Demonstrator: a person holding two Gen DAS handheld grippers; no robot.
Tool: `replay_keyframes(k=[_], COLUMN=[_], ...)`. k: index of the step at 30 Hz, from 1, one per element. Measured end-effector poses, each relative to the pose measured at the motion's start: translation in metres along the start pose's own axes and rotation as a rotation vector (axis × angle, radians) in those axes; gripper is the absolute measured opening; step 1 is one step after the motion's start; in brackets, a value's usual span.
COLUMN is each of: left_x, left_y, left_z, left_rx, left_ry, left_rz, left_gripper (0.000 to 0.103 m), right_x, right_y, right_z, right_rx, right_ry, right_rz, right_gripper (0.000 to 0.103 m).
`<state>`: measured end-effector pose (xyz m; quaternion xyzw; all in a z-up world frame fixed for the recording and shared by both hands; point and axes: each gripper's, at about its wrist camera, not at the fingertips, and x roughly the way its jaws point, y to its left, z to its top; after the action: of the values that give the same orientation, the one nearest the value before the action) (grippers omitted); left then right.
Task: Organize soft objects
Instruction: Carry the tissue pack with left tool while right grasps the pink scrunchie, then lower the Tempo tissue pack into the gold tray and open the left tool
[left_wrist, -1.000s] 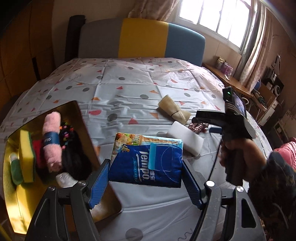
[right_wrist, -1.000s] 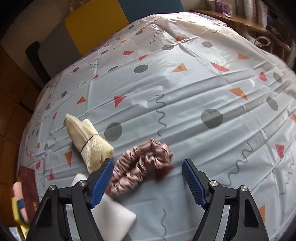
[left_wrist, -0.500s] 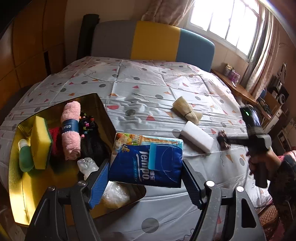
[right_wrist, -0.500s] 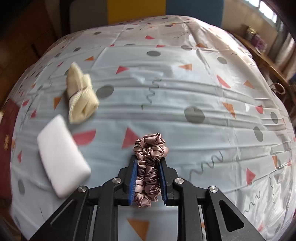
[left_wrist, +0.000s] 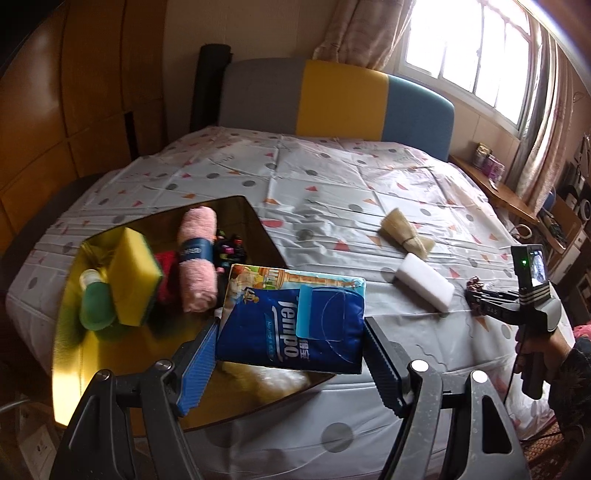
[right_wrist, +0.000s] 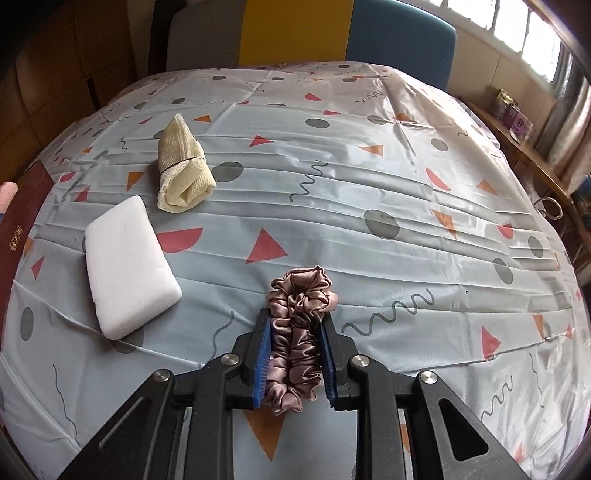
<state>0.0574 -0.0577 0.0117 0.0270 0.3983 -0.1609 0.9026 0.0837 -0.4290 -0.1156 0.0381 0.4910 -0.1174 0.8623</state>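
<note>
My left gripper (left_wrist: 291, 350) is shut on a blue Tempo tissue pack (left_wrist: 295, 321) and holds it above the near right part of the gold tray (left_wrist: 70, 350). The tray holds a yellow sponge (left_wrist: 135, 277), a green bottle (left_wrist: 94, 304), a rolled pink towel (left_wrist: 195, 258) and dark items. My right gripper (right_wrist: 295, 339) is shut on a pink satin scrunchie (right_wrist: 299, 314), lifted above the bed cover; it also shows in the left wrist view (left_wrist: 476, 295). A white sponge block (right_wrist: 129, 266) and a tied cream cloth (right_wrist: 183, 170) lie on the cover.
The patterned bed cover (right_wrist: 369, 184) stretches to a grey, yellow and blue headboard (left_wrist: 340, 96). A wooden shelf (right_wrist: 524, 155) with small boxes runs along the right under the window. Wooden wardrobe panels stand at left. The bed edge drops off near me.
My right gripper has closed on the scrunchie and lifted it, swinging right. My left gripper, still holding the tissue pack, has pulled back and up over the tray.
</note>
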Motion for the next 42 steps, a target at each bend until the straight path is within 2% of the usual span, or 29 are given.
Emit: replay_keyframes(k=[11, 16, 36, 42], left_x=[-0.004, -0.004, 0.004, -0.009], left_y=[0.03, 0.04, 0.082, 0.121], left_z=[-0.004, -0.006, -0.02, -0.024], left_rx=[-0.057, -0.074, -0.14, -0.237], left_ry=[-0.005, -0.001, 0.043, 0.03], left_rz=[0.054, 0.065, 0.132, 0.153], left_gripper=[0.075, 0.075, 0.075, 0.075], right_x=[-0.001, -0.001, 0.0, 0.0], right_y=[0.001, 0.006, 0.007, 0.008], right_z=[-0.006, -0.006, -0.004, -0.004], right_rx=[-0.018, -0.047, -0.07, -0.078], right_ry=[-0.036, -0.04, -0.035, -0.032], right_rz=[0.0, -0.025, -0.033, -0.041], right_gripper=[0.026, 0.026, 0.025, 0.025])
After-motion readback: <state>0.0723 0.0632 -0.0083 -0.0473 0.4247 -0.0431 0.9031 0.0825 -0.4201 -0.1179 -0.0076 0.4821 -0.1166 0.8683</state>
